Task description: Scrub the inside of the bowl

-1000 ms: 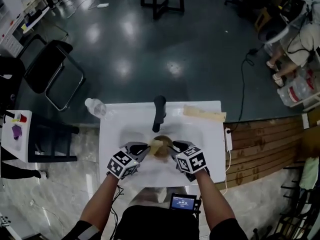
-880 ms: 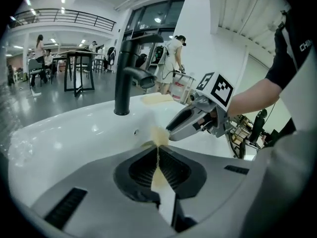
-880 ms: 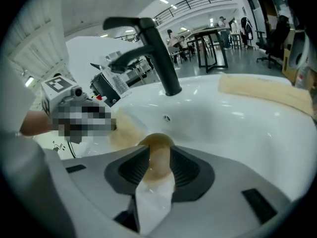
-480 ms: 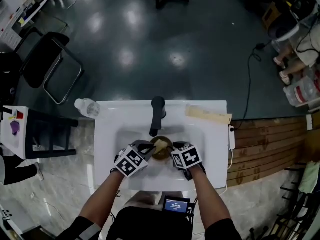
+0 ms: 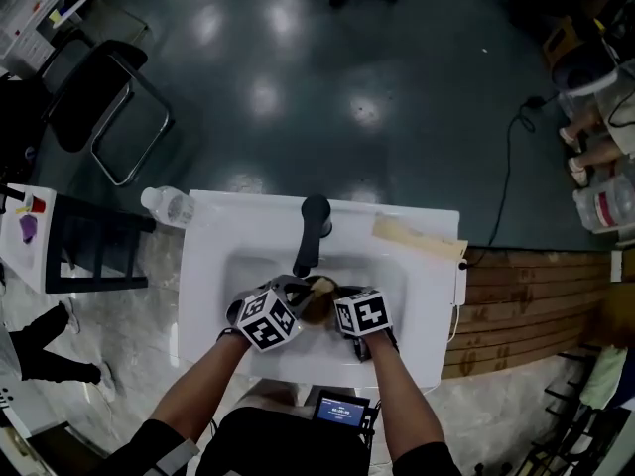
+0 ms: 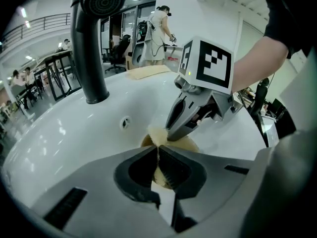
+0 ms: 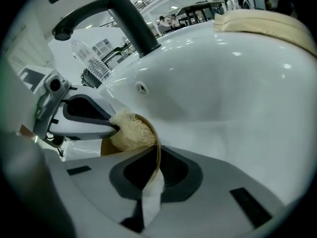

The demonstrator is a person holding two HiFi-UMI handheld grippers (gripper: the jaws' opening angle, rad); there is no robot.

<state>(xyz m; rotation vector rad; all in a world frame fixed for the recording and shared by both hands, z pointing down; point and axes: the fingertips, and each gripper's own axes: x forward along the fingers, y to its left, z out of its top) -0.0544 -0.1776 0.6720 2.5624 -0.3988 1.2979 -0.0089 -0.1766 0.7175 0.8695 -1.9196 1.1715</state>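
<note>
Down in the sink point(image 5: 392, 271), the right tongs point(image 7: 157, 167) have just been closing and now pinch the rim of the bowl point(image 7: 109, 148). Left tongs point(image 6: 159, 162) are clamped on a sponge point(image 7: 131, 132) that sits inside the bowl. Scrubbing looks barely begun.

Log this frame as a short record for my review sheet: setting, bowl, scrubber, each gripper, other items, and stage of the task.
setting: white sink with a black faucet
bowl: brown bowl in the basin, below the faucet
scrubber: pale fibrous scrubber, at the bowl's mouth
left gripper: shut on the scrubber
right gripper: jaws have just been closing, now on the bowl's rim
other items: clear bottle at the sink's back left corner; beige cloth at back right
stage: bowl held, scrubber at the bowl
</note>
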